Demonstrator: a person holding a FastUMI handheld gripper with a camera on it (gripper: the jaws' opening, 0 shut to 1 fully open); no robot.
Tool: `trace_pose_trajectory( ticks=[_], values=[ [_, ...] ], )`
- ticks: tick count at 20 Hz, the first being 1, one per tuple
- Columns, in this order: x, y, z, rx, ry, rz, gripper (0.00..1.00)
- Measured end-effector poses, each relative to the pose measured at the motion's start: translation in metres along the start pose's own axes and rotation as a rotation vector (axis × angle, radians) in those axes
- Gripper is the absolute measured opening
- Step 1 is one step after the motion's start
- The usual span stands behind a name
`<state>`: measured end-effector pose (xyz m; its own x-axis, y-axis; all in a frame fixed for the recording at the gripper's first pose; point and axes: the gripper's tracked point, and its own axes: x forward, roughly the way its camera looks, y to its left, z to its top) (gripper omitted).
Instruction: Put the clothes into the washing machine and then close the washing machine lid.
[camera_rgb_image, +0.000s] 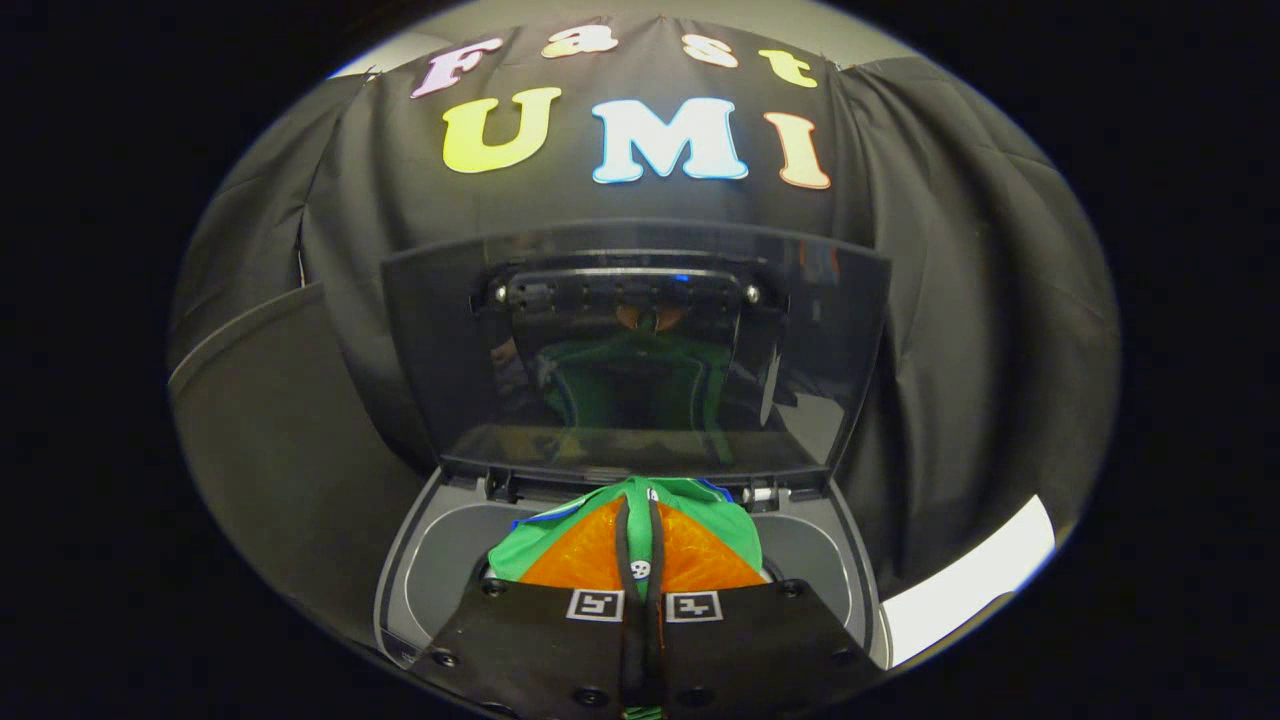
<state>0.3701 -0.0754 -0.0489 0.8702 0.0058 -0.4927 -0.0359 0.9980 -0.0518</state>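
One green garment (700, 528) is pinched in the closed claw (640, 535) above the washing machine (440, 560); lower deep before releasing, clear of the raised lid (440, 360).

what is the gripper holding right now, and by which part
The fingers are shut on a fold of the green garment, pinched at its upper edge, above the washing machine.

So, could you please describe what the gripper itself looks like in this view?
The gripper has a wide, flat dark body with round screw heads near its corners. Two square black-and-white fiducial markers sit side by side on it, one behind each of two slim, close-set fingers.
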Motion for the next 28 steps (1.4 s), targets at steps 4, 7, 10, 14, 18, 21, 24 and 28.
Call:
trace_pose_trajectory(
  ticks=[4, 7, 10, 14, 18, 21, 24, 28],
  values=[
    [0.013, 0.004, -0.022, 0.000, 0.050, 0.000, 0.01],
    [0.020, 0.004, -0.039, 0.007, 0.080, 0.000, 0.01],
    [0.028, 0.003, -0.057, 0.008, 0.116, -0.001, 0.01],
    [0.032, 0.002, -0.073, 0.014, 0.149, -0.004, 0.01],
    [0.034, 0.004, -0.081, 0.017, 0.165, 0.000, 0.02],
    [0.037, 0.005, -0.086, 0.020, 0.175, -0.004, 0.02],
    [0.038, 0.006, -0.086, 0.020, 0.175, -0.006, 0.02],
    [0.037, 0.008, -0.086, 0.018, 0.170, 0.009, 0.17]
  ],
)
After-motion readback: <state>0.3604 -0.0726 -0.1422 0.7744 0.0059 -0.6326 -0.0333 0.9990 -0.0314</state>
